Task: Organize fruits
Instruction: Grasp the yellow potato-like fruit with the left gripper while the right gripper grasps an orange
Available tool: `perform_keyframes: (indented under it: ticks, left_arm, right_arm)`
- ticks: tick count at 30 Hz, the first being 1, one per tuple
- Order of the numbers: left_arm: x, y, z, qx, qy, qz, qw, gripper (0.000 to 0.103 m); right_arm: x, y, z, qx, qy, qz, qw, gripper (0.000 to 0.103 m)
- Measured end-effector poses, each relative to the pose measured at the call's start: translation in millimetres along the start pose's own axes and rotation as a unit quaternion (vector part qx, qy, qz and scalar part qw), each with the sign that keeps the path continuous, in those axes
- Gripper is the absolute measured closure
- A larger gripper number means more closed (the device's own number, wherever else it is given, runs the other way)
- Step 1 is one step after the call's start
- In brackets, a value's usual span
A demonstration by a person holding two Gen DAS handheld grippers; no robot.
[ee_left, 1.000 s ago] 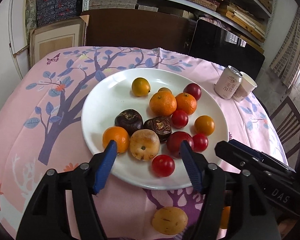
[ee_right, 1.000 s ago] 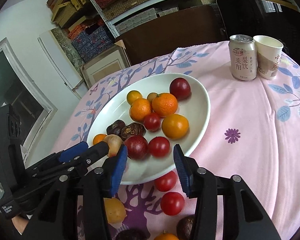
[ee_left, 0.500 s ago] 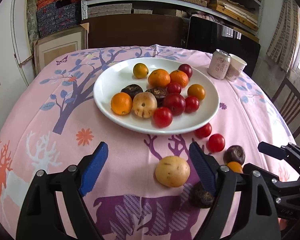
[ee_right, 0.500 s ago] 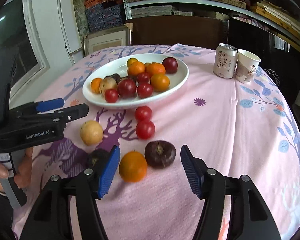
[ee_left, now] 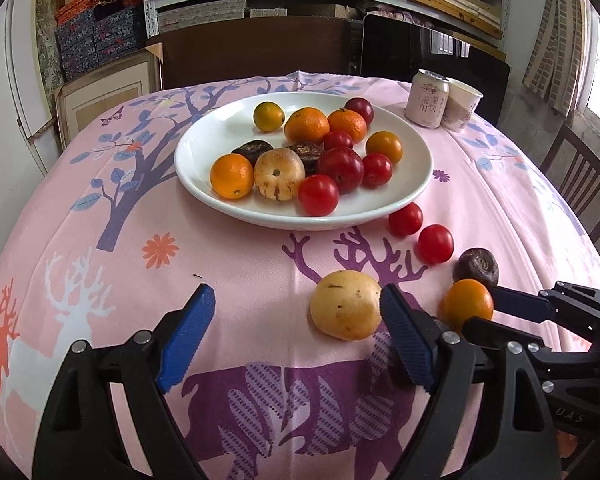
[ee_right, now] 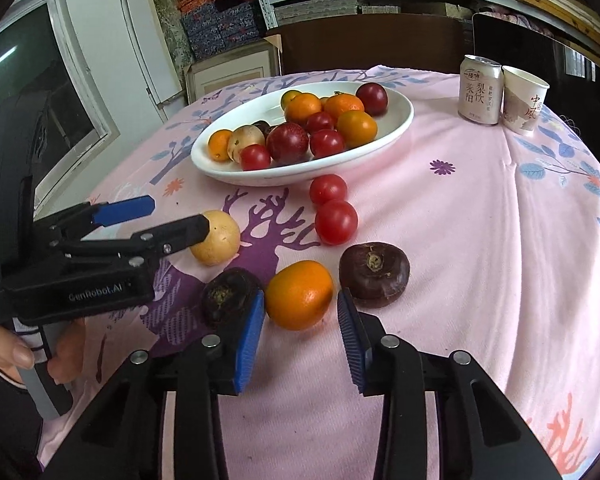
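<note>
Right gripper [ee_right: 300, 340] is narrowing, jaws closing on the orange [ee_right: 299, 294] that sits between the blue pads; pads not pressing on it yet as far as the right wrist view shows. Left gripper [ee_left: 296, 340] stands wide, nothing gripped; the yellow fruit [ee_left: 346, 304] sits at its right pad, touching or just beside, can't tell which.

Landmark is the white plate [ee_left: 204, 156], already loaded with oranges, tomatoes and dark fruits. Loose fruit all lies on the cloth on the near side of the plate: two tomatoes [ee_right: 332, 204] just off its rim, then the yellow fruit, the orange, and two dark fruits further out from it, one dark fruit [ee_right: 374, 274] right of the orange and another dark fruit [ee_right: 230, 296] left of it.

Step in hand, my read: grab the orange, carry it to the plate.

To do it well:
- left pad is almost on the left dark fruit; keep clear so it doesn't roll
- centre the orange between pads before full squeeze, round skin slips
- close gently, soft fruit
- lift straight up, then set down in the bare far-left part of the plate
</note>
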State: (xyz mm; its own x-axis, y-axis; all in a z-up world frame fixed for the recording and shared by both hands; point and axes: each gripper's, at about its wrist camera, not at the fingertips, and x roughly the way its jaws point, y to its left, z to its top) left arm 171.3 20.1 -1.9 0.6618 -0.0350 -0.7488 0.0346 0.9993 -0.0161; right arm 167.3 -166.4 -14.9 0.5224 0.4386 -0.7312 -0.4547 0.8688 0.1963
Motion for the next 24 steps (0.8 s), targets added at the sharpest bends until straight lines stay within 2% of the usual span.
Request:
perform_keyframes:
  ticks: [5,11,13,15,17,20,24]
  left_arm:
    - [6.1,-6.1,-4.4,0.01,0.009,-0.004,0.9999,0.021]
    - [15.1,-8.0,-8.4,0.01,0.017,-0.005,0.9998,0.021]
    - [16.3,-8.7,-8.3,0.011,0.014,-0.006,0.9998,0.022]
    - [17.7,-12.1,-8.7,0.019,0.01,-0.025,0.9995,0.037]
    - [17.3,-17.5,-9.3,0.031,0.011,-0.046,0.9984,0.06]
    - [15.4,-22.2,-9.8,0.043,0.008,-0.042,0.9982,0.06]
    - [11.5,-16.0,-6.8,0.02,0.01,-0.055,0.9982,0.06]
  right_arm:
    - [9.7,-0.3,2.9,0.022,-0.017,0.009,1.0,0.062]
    - [19.6,-13.6,6.8,0.068,-0.007,0.045,0.997,0.062]
    - [18.6,-10.1,6.7,0.062,-0.009,0.034,0.997,0.063]
    - [15.8,-6.1,6.3,0.051,-0.009,0.026,0.998,0.063]
    - [11.8,-6.5,6.1,0.05,-0.009,0.032,0.998,0.063]
    - [2.9,-8.9,6.9,0.05,-0.021,0.033,0.998,0.063]
    - [-3.9,-12.7,9.0,0.054,-0.034,0.029,0.998,0.063]
